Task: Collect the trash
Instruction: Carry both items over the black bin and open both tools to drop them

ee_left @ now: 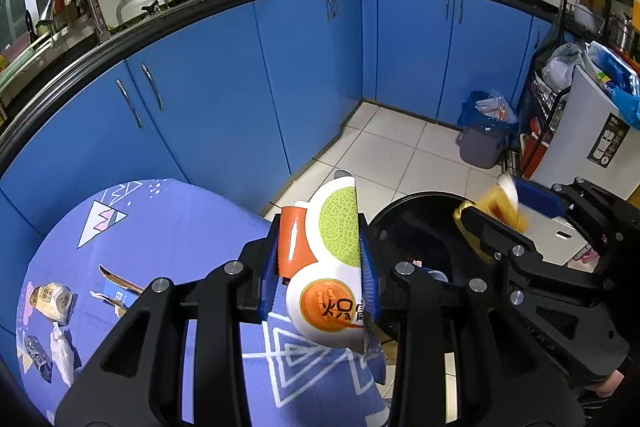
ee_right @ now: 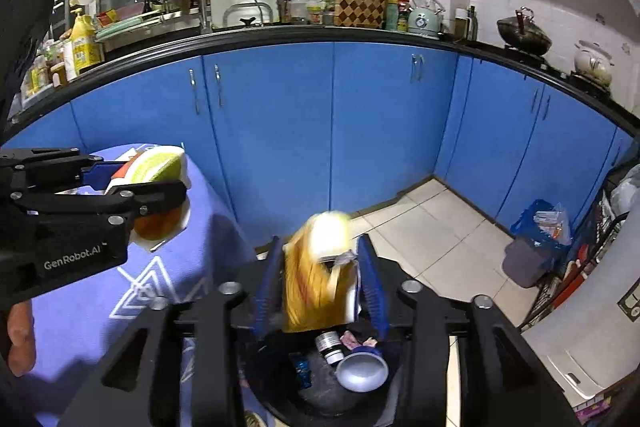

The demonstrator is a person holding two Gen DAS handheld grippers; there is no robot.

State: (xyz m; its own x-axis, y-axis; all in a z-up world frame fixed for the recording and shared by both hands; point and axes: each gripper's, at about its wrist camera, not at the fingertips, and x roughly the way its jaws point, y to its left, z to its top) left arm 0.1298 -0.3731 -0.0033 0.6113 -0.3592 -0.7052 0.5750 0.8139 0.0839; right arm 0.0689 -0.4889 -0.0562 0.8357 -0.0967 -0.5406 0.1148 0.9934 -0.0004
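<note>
My left gripper (ee_left: 320,267) is shut on a white carton with melon pictures (ee_left: 332,267), held over the edge of the blue-clothed table (ee_left: 160,235), next to the black trash bin (ee_left: 416,223). It also shows in the right wrist view (ee_right: 156,183). My right gripper (ee_right: 320,283) sits above the bin's opening (ee_right: 320,387). A blurred yellow wrapper (ee_right: 316,275) lies between its blue fingers (ee_right: 264,287), which stand apart from it. The wrapper also shows in the left wrist view (ee_left: 500,207). The bin holds a blue bowl (ee_right: 362,371), a small jar (ee_right: 330,345) and other scraps.
Several pieces of trash lie on the table's left: a brown packet (ee_left: 52,301), crumpled tissue (ee_left: 62,351), a dark wrapper (ee_left: 38,357), torn packaging (ee_left: 118,289). Blue cabinets (ee_left: 280,67) run behind. A grey bin with a blue bag (ee_left: 482,135) and a white appliance (ee_left: 588,135) stand on the right.
</note>
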